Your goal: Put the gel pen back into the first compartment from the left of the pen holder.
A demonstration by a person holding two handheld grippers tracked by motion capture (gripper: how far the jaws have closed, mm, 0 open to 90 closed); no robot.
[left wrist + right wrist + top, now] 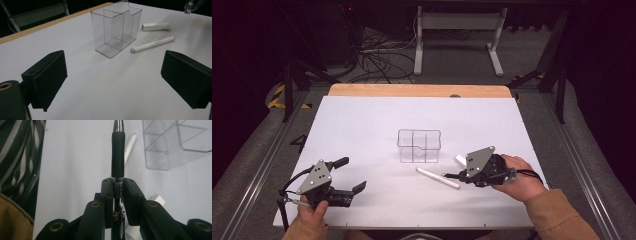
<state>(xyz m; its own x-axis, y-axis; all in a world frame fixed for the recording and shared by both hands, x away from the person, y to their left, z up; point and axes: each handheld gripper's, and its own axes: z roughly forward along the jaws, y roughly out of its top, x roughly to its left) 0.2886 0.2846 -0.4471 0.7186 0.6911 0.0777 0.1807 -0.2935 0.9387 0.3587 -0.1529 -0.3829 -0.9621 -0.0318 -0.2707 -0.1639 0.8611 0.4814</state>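
Observation:
My right gripper (458,176) hovers just off the table at the right front, shut on a black pen (118,155) with a rubber grip and a silver tip. The pen sticks out straight ahead between the jaws of the right gripper (118,187). A clear divided plastic box (418,145) stands upright mid-table. A white pen (438,178) lies between the box and my right gripper, and a white eraser (460,160) lies beside it. My left gripper (350,174) rests at the left front, open, with nothing between its wide-apart jaws. From the left gripper (115,80), the box (116,27) stands ahead.
A white sheet (362,120) covers the tabletop, with a wooden edge (419,90) at the far side. Cables and a desk frame (457,30) lie on the floor beyond. A striped garment (22,162) and a brown sleeve (557,215) sit close by the right gripper.

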